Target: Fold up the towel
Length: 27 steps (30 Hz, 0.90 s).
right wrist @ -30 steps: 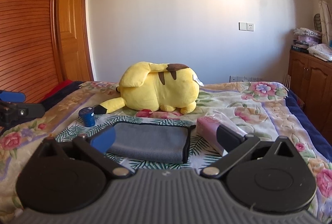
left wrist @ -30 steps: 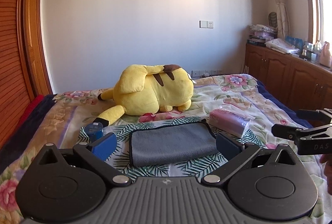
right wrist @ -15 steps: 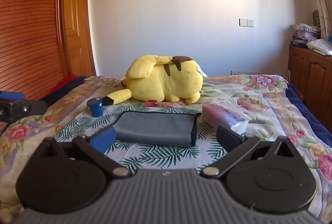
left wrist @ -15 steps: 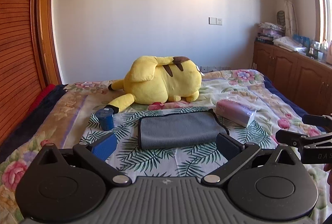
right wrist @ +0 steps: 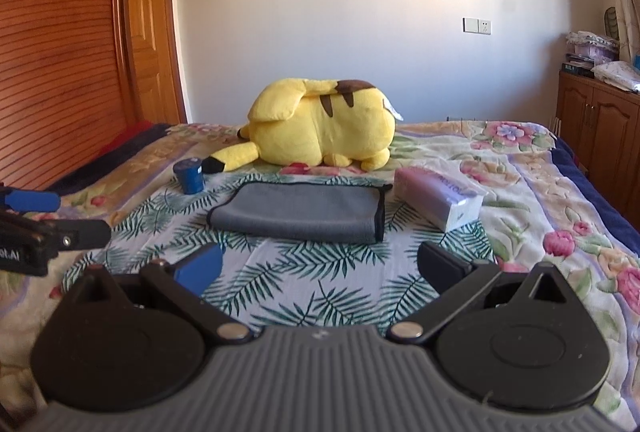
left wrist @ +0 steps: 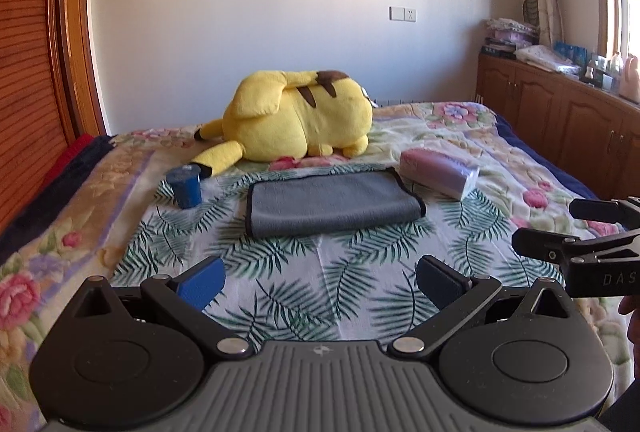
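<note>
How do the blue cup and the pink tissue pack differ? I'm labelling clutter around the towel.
The blue cup stands upright left of the gray towel; the pink tissue pack lies flat on the right. The cup is round and smaller; the pack is a longer block. Both rest on the bedspread, apart from the towel.

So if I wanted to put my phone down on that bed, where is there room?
Free: the leaf-print sheet between the grey towel and the open grippers. Crowded behind: blue cup left of the towel, tissue pack right, yellow plush beyond.
</note>
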Each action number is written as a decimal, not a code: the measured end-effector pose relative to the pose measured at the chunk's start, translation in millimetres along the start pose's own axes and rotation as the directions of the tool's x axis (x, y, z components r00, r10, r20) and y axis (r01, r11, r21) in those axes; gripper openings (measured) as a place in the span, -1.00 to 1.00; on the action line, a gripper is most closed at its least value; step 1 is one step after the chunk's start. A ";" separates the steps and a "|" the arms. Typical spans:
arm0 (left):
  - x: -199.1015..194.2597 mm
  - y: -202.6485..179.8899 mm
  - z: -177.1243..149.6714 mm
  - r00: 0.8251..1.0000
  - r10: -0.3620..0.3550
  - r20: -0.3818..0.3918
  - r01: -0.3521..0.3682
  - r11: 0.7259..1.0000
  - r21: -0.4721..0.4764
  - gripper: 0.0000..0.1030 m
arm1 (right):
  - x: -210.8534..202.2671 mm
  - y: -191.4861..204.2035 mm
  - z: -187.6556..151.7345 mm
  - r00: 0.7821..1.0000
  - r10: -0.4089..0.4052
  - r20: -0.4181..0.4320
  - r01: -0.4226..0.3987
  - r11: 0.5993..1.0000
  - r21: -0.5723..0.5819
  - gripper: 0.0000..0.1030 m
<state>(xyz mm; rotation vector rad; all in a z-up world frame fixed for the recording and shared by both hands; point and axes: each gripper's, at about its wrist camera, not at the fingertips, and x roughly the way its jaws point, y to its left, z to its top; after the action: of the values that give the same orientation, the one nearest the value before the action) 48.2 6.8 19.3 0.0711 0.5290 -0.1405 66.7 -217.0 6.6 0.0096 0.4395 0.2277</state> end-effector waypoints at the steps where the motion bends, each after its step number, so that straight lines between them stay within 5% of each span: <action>1: 0.2 -0.2 -3.1 1.000 -0.001 -0.003 0.001 1.000 -0.002 0.69 | -0.3 0.6 -1.9 1.000 0.001 -0.004 -0.001 1.000 0.000 1.00; 27: 11.9 -0.8 -56.5 0.998 -0.006 -0.067 0.003 0.999 -0.043 0.69 | 1.2 6.6 -40.6 0.997 -0.004 -0.071 0.005 1.000 0.013 1.00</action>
<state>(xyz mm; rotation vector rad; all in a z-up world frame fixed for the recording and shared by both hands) 30.1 10.4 -35.5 0.0324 0.5992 -0.1317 49.2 -211.9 -30.2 0.0135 0.5114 0.2210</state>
